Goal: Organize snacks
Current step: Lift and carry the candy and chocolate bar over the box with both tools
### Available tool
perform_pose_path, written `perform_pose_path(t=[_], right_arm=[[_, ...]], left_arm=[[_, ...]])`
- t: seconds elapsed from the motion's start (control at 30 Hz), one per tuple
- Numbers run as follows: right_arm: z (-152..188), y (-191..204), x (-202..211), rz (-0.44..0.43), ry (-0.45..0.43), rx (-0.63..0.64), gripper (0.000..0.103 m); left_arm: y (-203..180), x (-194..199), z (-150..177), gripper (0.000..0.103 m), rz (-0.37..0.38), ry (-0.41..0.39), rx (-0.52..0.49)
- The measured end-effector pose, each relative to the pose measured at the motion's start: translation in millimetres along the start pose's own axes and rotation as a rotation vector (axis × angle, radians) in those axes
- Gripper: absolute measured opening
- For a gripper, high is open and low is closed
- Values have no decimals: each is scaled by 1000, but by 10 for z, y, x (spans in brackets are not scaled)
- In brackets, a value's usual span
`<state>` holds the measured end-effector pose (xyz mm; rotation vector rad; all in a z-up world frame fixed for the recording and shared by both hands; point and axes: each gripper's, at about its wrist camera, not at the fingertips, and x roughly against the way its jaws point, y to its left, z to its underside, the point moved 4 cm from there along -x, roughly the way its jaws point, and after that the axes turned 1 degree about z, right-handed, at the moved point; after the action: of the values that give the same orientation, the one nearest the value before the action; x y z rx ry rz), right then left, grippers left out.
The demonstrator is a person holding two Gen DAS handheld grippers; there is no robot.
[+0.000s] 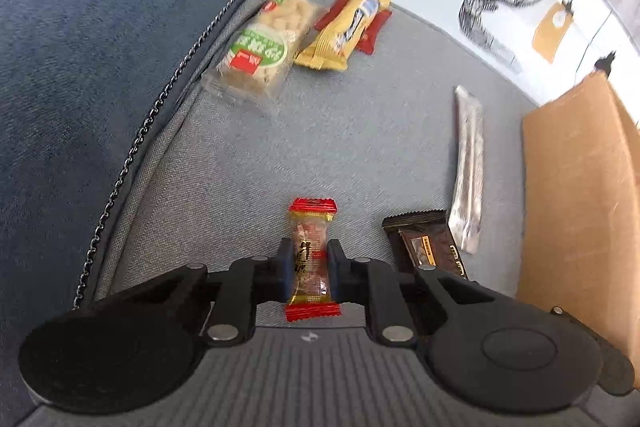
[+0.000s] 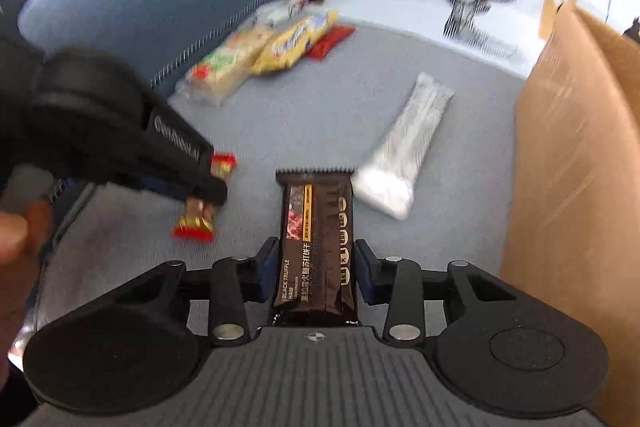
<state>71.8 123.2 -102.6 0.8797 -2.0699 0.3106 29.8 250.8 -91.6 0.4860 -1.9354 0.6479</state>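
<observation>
Grey cushion, snack stock: left gripper clamps red-ended candy; right gripper brackets dark cracker pack, contact uncertain; silver bar beside it; yellow pack and rice cracker pack farther back; cardboard box at right

Left gripper angled steeply downward, blue pads pinched tight on a small candy; seen in the right wrist view as a black body reaching in from the left (a fingertip blurred at the frame edge). Right gripper tilted down too, pads flanking a dark bar, contact unclear
</observation>
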Motion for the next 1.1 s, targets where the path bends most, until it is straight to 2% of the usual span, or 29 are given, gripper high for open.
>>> perform_pose_path(t=[0.23,0.53,0.77,0.93,1.03,1.1], right_arm=[[-115,-44,378,2,-119,4,41],[-313,-290,1010,-7,-268,-63,41],[-428,-753,1427,21,-359,-141,41],[-474,-1211,1632,89,-405,-148,41],[-413,-1527,1703,139,-427,-187,41],[-319,-1737,1701,153,-429,-257,41]], left_arm=[[-30,250,-26,17,86,-80,25],[-180,538,-63,17,196,-176,20],[-366,657,-81,17,287,-229,15],[-576,731,-92,17,356,-277,-5],[-742,753,-98,17,406,-306,-10],[-862,773,-84,17,442,-322,-13]])
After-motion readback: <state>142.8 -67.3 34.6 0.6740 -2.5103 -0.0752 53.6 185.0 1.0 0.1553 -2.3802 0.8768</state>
